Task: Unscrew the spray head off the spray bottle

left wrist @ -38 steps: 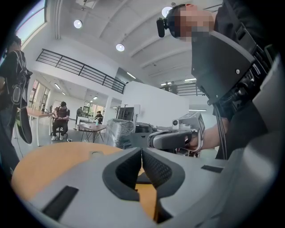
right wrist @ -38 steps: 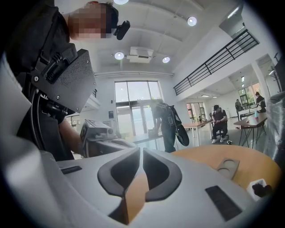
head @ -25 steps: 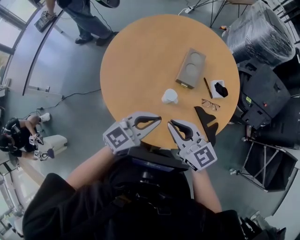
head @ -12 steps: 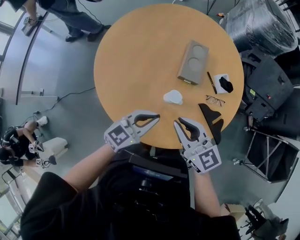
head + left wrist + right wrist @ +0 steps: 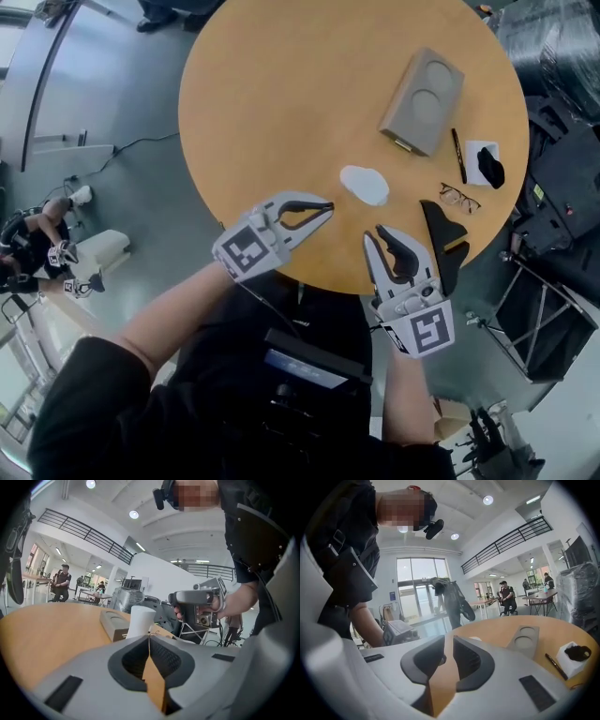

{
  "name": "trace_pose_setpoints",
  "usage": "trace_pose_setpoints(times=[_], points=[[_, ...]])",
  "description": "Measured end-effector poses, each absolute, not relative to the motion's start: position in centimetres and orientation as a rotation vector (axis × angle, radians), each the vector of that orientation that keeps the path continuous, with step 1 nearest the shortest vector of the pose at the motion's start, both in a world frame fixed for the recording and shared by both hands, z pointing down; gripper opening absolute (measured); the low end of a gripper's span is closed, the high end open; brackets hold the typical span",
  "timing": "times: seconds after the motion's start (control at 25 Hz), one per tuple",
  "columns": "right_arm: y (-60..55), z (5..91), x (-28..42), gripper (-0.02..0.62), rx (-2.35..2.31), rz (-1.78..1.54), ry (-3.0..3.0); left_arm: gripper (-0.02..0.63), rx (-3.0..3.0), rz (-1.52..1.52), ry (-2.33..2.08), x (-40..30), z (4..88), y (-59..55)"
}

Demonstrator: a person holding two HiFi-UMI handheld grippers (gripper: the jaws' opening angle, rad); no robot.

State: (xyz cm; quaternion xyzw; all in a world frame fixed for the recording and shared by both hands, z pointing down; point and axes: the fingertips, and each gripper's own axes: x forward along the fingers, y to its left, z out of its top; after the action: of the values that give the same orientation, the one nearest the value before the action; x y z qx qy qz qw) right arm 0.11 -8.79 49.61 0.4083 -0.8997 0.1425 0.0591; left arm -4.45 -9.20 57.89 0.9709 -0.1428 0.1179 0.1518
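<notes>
The table (image 5: pixel 281 112) top is smooth and matt, wood-coloured. Just ahead of the left claw (image 5: pixel 326 206) is the spray bottle (image 5: pixel 364 184) — white, matt, plastic by the look. Both claws have pale grey matt plastic shells; the right claw (image 5: pixel 373 234) shows black ribbed pads (image 5: pixel 468 660), dull and rubbery. Further beyond it, the tray (image 5: pixel 422 101) is dull grey and moulded — the glasses (image 5: pixel 459 198) have thin dark frames.
</notes>
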Motion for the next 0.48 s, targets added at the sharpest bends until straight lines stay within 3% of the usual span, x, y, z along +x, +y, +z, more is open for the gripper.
trace_pose_setpoints(times=[0.32, 0.48], points=[[-8.9, 58.8, -0.1, 0.068, 1.176, 0.542, -2.724, 0.012, 2.857, 0.374, -0.535, -4.0, 65.9, -11.3], [-8.8, 62.5, 0.5, 0.069, 1.169, 0.592, -2.721, 0.061, 2.879, 0.399, -0.596, -3.3, 69.0, -12.2]])
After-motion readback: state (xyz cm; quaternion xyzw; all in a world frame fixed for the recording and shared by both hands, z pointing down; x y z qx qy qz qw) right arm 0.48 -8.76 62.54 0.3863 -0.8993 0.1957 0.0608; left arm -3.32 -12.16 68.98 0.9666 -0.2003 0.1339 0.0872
